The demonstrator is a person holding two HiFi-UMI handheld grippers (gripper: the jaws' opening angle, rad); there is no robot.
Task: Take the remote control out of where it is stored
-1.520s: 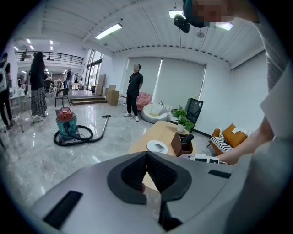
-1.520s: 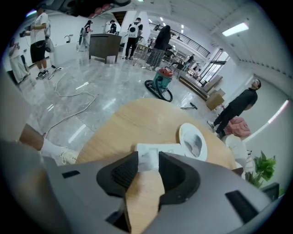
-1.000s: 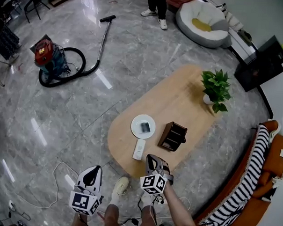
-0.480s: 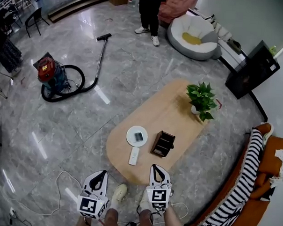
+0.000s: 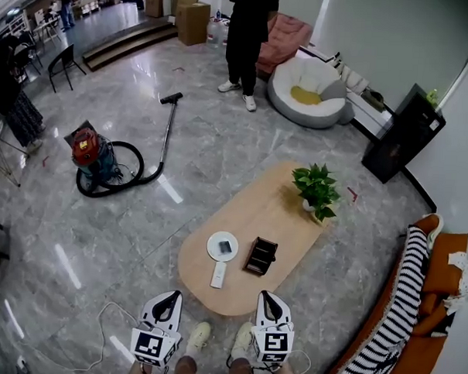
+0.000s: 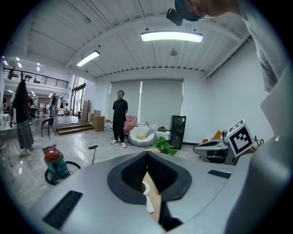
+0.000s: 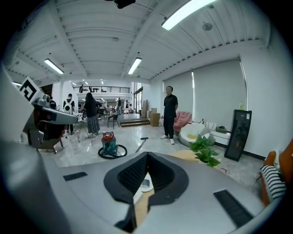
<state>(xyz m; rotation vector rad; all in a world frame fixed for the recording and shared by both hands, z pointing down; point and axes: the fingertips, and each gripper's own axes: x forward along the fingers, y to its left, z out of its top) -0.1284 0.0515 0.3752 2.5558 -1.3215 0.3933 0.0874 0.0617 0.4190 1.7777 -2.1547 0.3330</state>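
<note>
Change: we stand farther back from the coffee table (image 5: 271, 215) than a second ago. It looks smaller, and the left gripper (image 5: 169, 298) and right gripper (image 5: 265, 298) have lifted clear of its near edge.
Meaning: we judge the taking-out finished, since nothing remains in hand.
Room: open hall with a grey marble floor (image 5: 139, 240). There is an orange sofa (image 5: 439, 269) at right, a white beanbag (image 5: 308, 96) and a standing person (image 5: 249, 28) far off, and a vacuum cleaner (image 5: 92, 157) at left.
Table: oval, pale wood, with a potted plant (image 5: 315, 188) at its far end.
Organiser box (image 5: 260, 255): dark wood with compartments, at the near end, just right of the plate (image 5: 211, 246).
Plate: white and round, with a small dark item (image 5: 225, 247) on it.
Remote control (image 5: 218, 275): white, flat on the tabletop just beside the plate, apart from the box.
Grippers: we read both as clenched and empty, well apart from the remote.
</note>
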